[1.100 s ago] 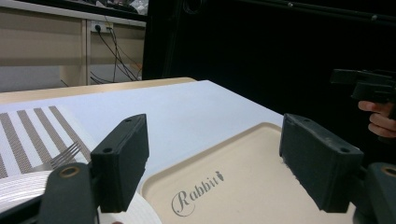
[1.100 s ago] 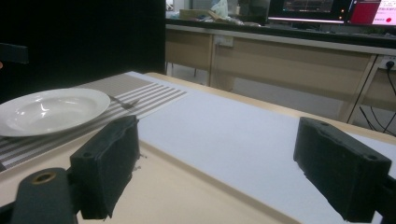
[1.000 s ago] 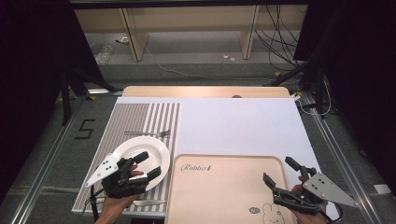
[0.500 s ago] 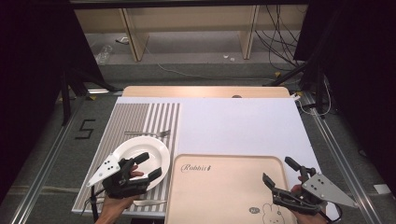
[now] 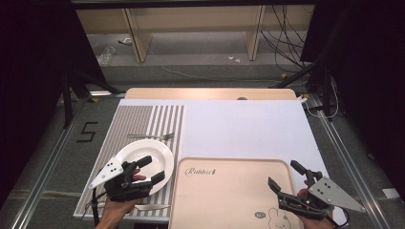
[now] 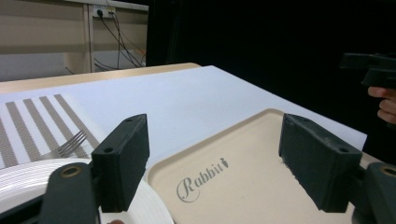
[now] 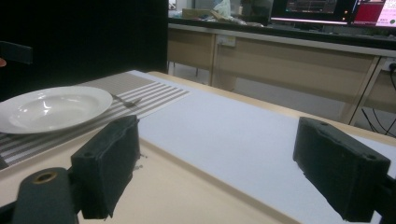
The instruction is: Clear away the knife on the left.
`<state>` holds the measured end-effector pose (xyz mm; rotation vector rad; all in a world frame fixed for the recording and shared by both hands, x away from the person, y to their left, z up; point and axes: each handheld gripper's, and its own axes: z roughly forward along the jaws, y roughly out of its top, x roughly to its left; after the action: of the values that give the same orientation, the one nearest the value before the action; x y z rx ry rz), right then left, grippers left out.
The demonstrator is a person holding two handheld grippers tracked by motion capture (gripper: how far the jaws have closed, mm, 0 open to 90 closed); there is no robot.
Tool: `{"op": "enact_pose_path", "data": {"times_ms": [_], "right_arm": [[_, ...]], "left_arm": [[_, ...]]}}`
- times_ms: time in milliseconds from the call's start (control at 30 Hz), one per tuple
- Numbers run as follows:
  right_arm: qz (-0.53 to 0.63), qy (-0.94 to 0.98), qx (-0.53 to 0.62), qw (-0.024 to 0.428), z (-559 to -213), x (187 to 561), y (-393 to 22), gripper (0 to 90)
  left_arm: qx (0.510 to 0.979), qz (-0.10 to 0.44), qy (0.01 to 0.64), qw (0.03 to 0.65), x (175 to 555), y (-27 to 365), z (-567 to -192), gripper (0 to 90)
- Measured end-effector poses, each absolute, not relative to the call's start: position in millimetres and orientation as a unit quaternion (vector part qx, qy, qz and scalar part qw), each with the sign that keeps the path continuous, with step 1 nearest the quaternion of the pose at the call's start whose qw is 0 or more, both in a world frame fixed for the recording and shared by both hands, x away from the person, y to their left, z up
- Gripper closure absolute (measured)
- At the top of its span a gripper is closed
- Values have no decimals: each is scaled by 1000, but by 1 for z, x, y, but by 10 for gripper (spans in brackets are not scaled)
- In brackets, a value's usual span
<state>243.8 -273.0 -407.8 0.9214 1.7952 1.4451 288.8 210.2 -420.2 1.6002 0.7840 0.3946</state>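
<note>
A white plate [image 5: 143, 153] lies on the striped placemat [image 5: 143, 119], with a fork [image 5: 150, 136] just beyond it. My left gripper [image 5: 152, 169] hovers open over the plate's near right rim, its jaws pointing toward the beige tray [image 5: 229, 191]. In the left gripper view the jaws stand wide apart over the plate [image 6: 23, 179] edge and the tray [image 6: 243, 154]. My right gripper [image 5: 283, 174] is open above the tray's near right corner, nothing between its jaws. The right gripper view looks across the tray [image 7: 187, 196] toward the plate [image 7: 51, 108] and fork [image 7: 126, 100].
A piece of cutlery [image 5: 153, 207] lies at the placemat's near edge, below my left hand. A white sheet [image 5: 243, 129] covers the table beyond the tray. A wooden strip [image 5: 210, 93] runs along the table's far edge.
</note>
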Motion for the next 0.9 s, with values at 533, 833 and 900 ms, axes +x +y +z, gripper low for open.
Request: {"op": "enact_pose_path", "data": {"times_ms": [533, 833, 900], "right_arm": [[537, 694, 349, 330, -410, 245, -268, 158], [535, 698, 345, 328, -411, 246, -266, 158], [533, 699, 345, 328, -411, 246, -266, 159]], "left_arm": [[755, 212, 312, 536, 279, 233, -408, 253], [819, 198, 297, 448, 273, 238, -402, 245], [827, 201, 294, 435, 270, 240, -402, 246]]}}
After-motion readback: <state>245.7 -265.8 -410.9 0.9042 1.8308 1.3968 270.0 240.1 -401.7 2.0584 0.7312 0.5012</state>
